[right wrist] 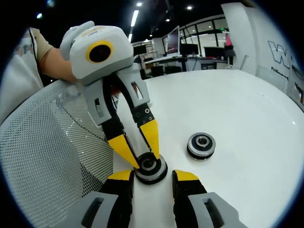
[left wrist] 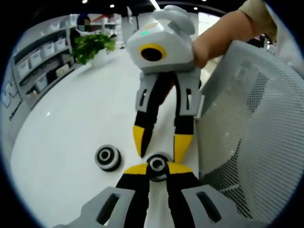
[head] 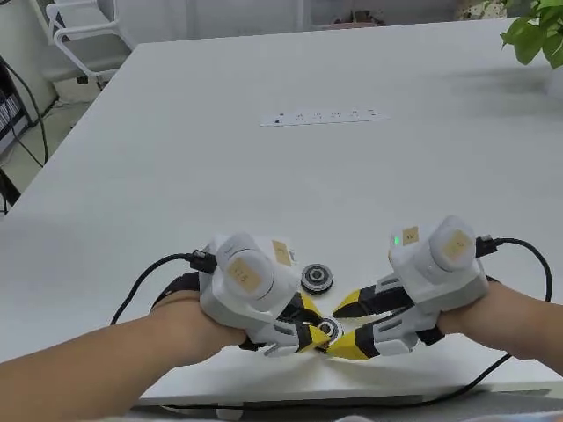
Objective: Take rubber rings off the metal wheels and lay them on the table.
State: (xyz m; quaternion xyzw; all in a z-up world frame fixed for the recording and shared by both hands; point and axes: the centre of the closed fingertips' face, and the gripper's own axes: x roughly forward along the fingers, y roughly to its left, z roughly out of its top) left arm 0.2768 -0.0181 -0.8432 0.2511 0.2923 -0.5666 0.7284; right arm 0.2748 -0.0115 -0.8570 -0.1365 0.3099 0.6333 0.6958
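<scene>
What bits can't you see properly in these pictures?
Head view: the near wheel sits between the jaws of the left gripper and right gripper, so most of it is hidden.
Head view: the strip farther up the table is too small to identify.
Head view: the plant is cut off by the corner.
Left gripper view: the shelves are blurry.
</scene>
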